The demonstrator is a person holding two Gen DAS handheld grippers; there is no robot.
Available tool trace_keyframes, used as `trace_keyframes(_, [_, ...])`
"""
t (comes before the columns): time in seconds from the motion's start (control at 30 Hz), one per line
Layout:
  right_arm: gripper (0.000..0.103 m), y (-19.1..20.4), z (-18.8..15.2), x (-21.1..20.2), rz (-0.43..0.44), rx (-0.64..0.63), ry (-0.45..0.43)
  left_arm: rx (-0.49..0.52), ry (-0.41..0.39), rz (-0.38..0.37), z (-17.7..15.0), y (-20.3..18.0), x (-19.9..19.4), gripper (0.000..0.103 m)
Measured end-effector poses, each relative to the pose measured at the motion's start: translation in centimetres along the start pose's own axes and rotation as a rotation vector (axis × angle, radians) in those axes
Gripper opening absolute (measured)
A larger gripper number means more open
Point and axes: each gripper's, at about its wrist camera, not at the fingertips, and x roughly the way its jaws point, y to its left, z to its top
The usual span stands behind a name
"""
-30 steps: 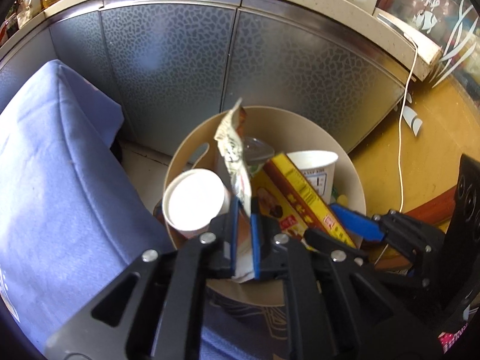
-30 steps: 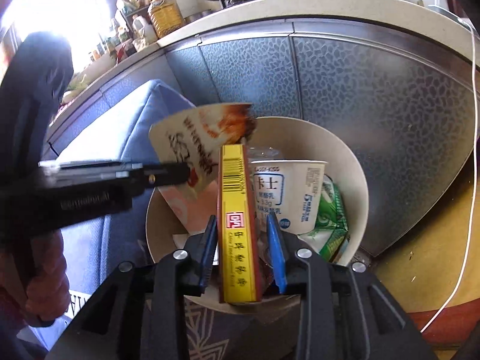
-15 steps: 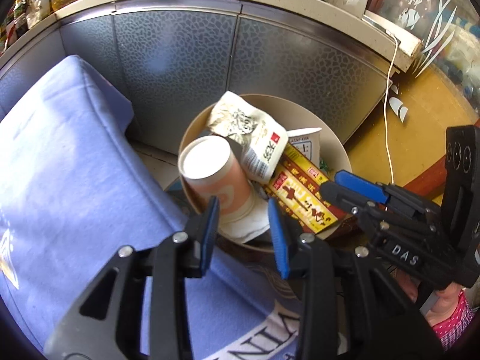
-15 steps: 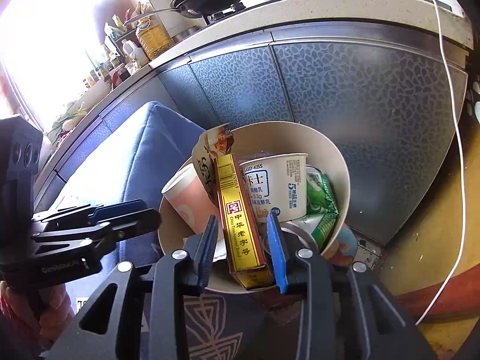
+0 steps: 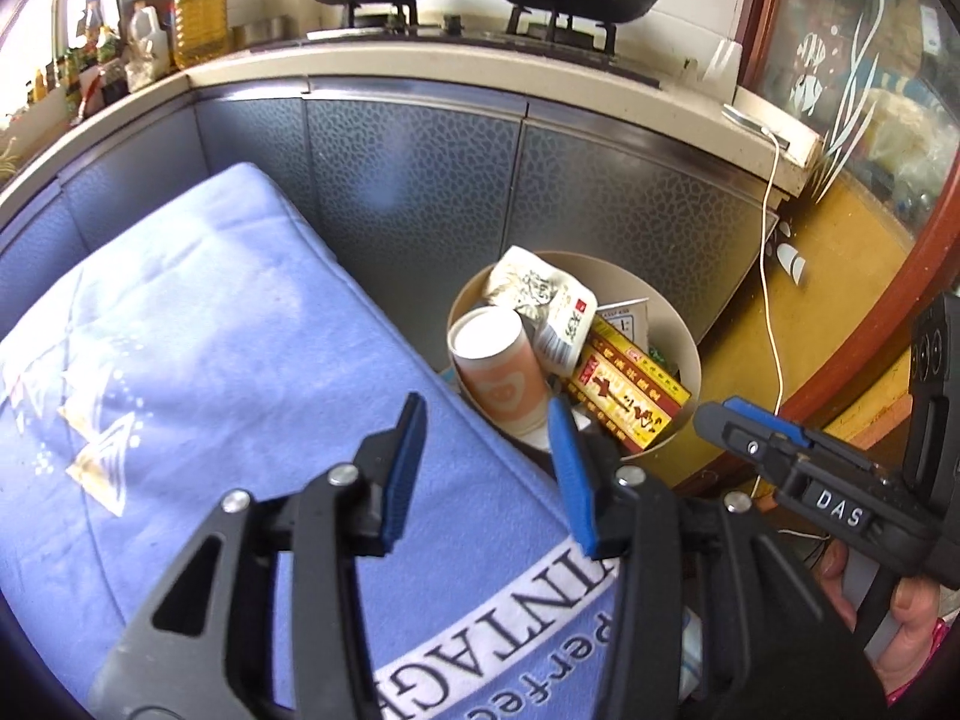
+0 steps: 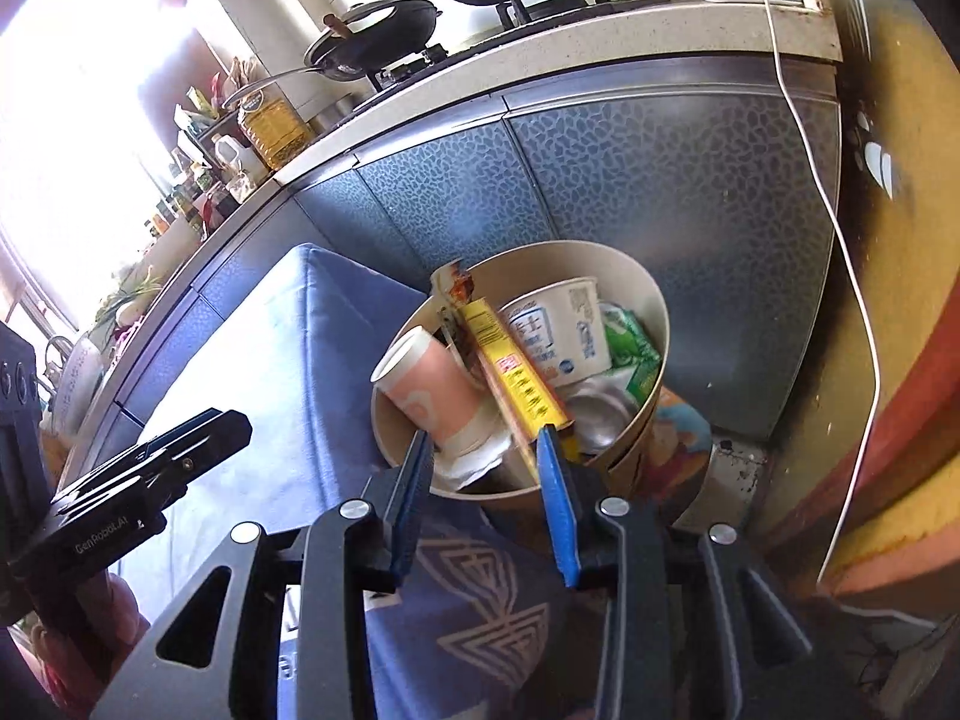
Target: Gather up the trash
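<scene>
Left wrist view: left gripper (image 5: pixel 489 420), jaws opening with nothing between them, was above a blue cloth (image 5: pixel 198 372) printed with partly legible "INTAG" lettering. Beyond stood a round tan waste bin (image 5: pixel 690 354) against the grey cabinet fronts (image 5: pixel 414 180), holding a pink paper cup (image 5: pixel 501 369), a crumpled white packet (image 5: pixel 546 306) with a red mark, and a yellow-and-red carton (image 5: pixel 624 393) bearing Chinese characters. Right gripper (image 5: pixel 720 417), marked "DAS", was also in frame. Right wrist view: right gripper (image 6: pixel 483 453), jaws opening and empty, was just before the bin rim; a white yogurt tub (image 6: pixel 561 330) with blue print and green wrapper (image 6: pixel 633 354) lay inside. Left gripper body read "GenRobot.AI".
</scene>
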Motion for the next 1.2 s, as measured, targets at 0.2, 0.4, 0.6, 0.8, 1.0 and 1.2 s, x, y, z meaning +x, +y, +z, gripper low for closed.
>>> trace_keyframes(0.2, [0.043,2.7,-0.7,-1.5,0.005,-0.025,-0.027,-0.002,-0.058,0.05,-1.2,0.7,-3.4,0.047])
trace_keyframes(0.4, [0.049,5.1,-1.3,-3.1,0.0,-0.036,-0.037,-0.027,-0.105,0.064,-2.2,1.7,-6.0,0.048])
trace_keyframes(0.6, [0.055,6.8,-2.0,-4.6,-0.011,-0.034,-0.037,-0.028,-0.143,0.09,-2.9,1.8,-8.0,0.061])
trace_keyframes(0.8, [0.057,7.2,-2.3,-5.9,-0.032,-0.032,-0.03,-0.02,-0.167,0.096,-2.9,1.4,-9.5,0.074])
trace_keyframes(1.0, [0.057,6.9,-2.7,-6.4,-0.046,-0.019,-0.021,-0.003,-0.198,0.125,-2.8,0.5,-10.8,0.093])
trace_keyframes(1.2, [0.06,6.8,-2.7,-6.2,-0.047,-0.001,-0.018,-0.001,-0.199,0.143,-2.8,0.3,-11.3,0.097])
